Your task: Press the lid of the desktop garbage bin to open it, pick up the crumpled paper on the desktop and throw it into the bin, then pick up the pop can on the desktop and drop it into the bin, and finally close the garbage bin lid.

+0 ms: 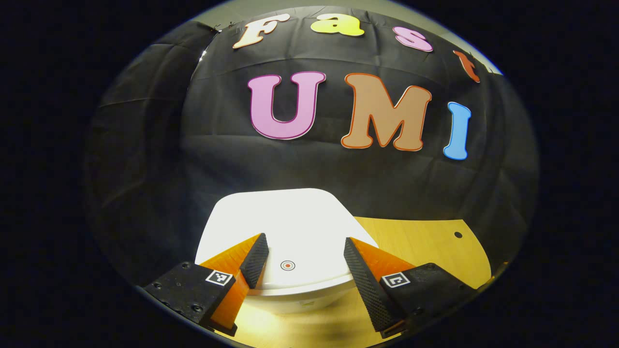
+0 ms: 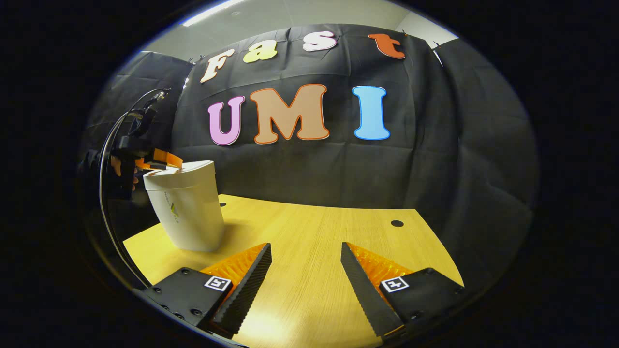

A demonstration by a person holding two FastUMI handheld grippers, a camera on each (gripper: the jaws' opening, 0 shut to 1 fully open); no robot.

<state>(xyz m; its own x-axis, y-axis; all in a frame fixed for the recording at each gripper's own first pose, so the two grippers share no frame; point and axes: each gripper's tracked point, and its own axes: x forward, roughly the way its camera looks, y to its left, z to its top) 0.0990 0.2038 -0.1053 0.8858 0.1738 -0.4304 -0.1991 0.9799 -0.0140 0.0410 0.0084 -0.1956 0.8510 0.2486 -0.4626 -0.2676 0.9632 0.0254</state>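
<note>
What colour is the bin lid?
White, with a small red ring mark; the lid shows best in left gripper view.

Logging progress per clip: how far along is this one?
Early or at the very end; the frames alone don't settle it. The bin lid lies shut, the left claw open over it. The right claw hangs open above bare desktop; the bin stands left.

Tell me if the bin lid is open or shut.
Shut: the lid lies flat on the upright bin, no gap showing.
</note>
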